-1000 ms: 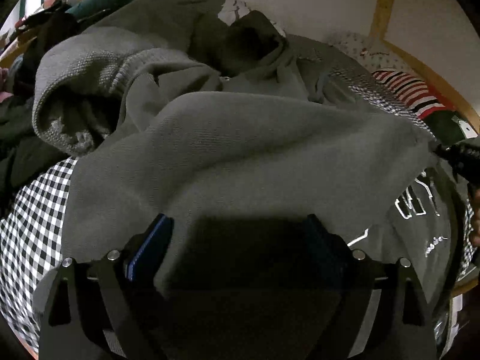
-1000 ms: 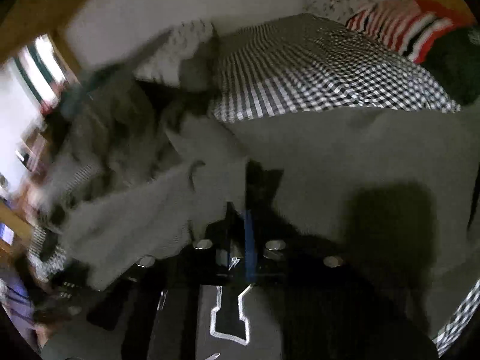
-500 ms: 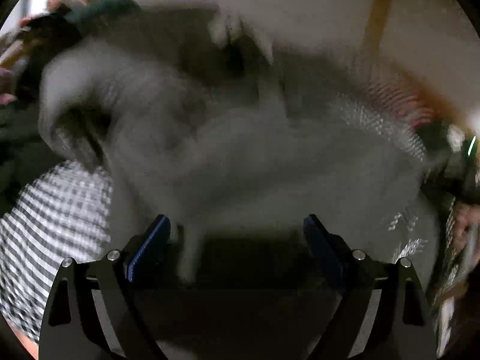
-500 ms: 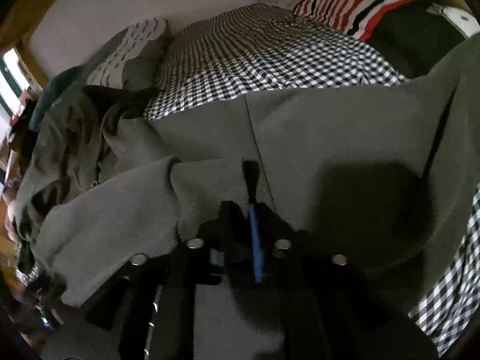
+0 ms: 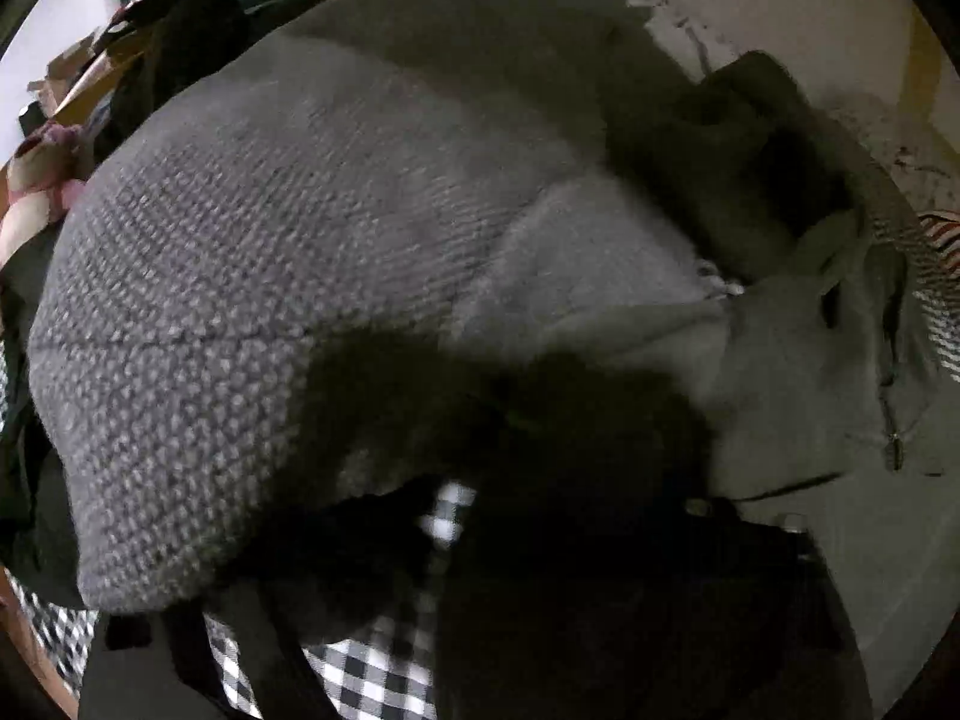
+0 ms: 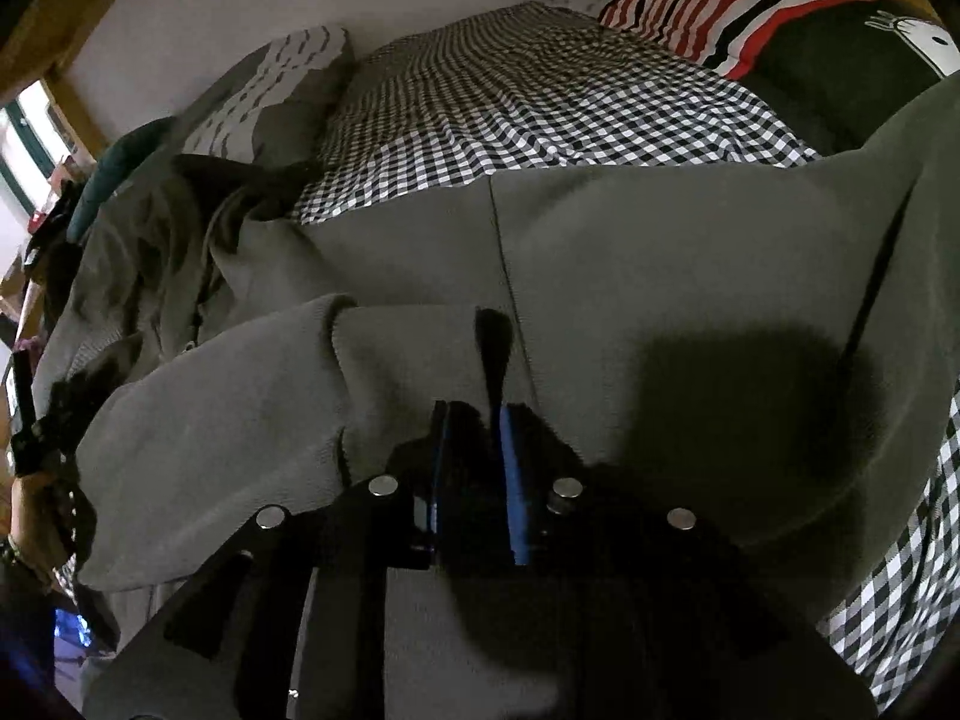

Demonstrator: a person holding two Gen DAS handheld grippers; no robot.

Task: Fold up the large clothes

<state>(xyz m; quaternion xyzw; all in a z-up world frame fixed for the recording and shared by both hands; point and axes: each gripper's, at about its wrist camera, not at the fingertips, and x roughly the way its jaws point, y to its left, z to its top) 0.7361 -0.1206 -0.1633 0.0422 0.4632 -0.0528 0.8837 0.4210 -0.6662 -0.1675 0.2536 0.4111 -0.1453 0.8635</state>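
Note:
A large grey-green sweatshirt (image 6: 660, 276) lies spread on a checked bed. Its folded-over sleeve (image 6: 240, 396) crosses the lower left of the right wrist view. My right gripper (image 6: 474, 438) hovers just above the fabric with its blue pads a small gap apart and nothing between them. In the left wrist view the sweatshirt's zip collar (image 5: 840, 372) shows at right, and a grey knit sweater (image 5: 240, 300) fills the frame. My left gripper is lost in dark shadow at the bottom, its fingers hidden. The left gripper also shows at the far left of the right wrist view (image 6: 24, 420).
The black-and-white checked bedsheet (image 6: 510, 96) runs to the wall. A red-striped and green pillow (image 6: 750, 18) and a grey patterned pillow (image 6: 270, 78) lie at the head. A pile of dark clothes (image 5: 180, 48) sits at the left by a wooden frame.
My left gripper has swung left and close over the grey knit sweater, away from the sweatshirt body. My right gripper's pads have parted slightly, off the fabric.

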